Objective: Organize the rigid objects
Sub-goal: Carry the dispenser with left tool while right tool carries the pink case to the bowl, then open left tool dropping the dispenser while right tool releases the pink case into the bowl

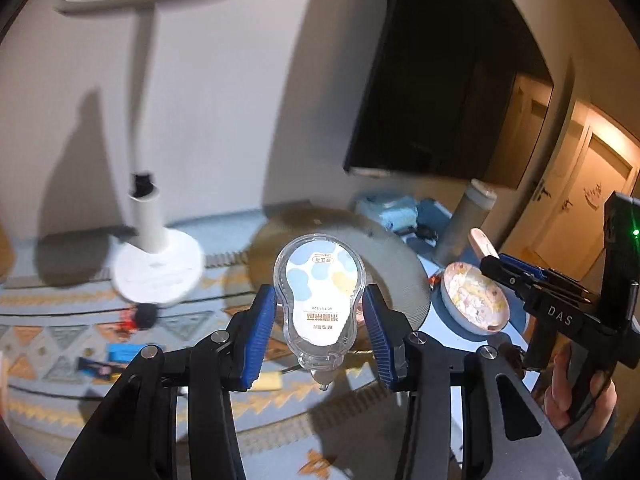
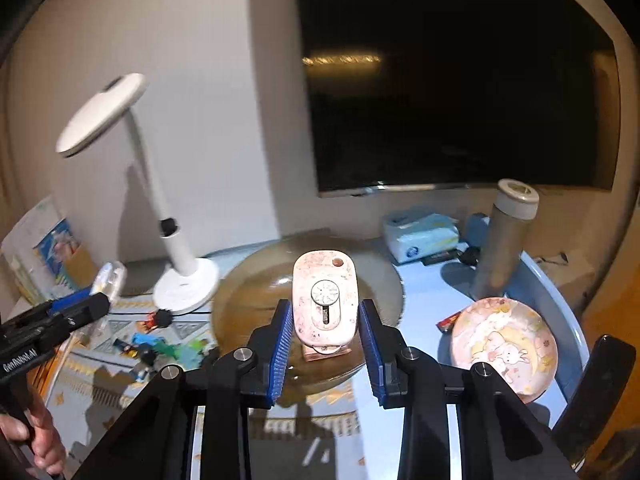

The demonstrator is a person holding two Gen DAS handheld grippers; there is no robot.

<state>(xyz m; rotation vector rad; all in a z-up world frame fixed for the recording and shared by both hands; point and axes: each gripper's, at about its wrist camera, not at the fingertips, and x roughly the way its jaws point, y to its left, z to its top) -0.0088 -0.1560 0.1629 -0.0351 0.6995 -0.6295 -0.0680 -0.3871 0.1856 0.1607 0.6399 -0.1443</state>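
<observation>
My left gripper [image 1: 320,296] is shut on a clear bulb-shaped plastic bottle [image 1: 318,268] whose label has blue and yellow blobs. Both blue pads press its sides and its nozzle points down. In the right wrist view the same bottle [image 2: 109,280] shows at the left in that gripper [image 2: 96,300]. My right gripper [image 2: 325,312] is shut on a pink speckled oblong case [image 2: 324,280] with a round dial on its face. In the left wrist view the case [image 1: 482,242] sticks out of the right gripper [image 1: 496,260]. Both are held above a round brownish tray [image 2: 380,280].
A pink rabbit plate [image 2: 504,344] lies at the right on the blue table [image 2: 424,292]. A white desk lamp [image 2: 180,268] stands at the left, a grey flask [image 2: 508,232] and a tissue pack [image 2: 424,236] at the back. Small toy figures [image 2: 160,344] lie on the patterned cloth. A dark screen [image 2: 460,80] hangs behind.
</observation>
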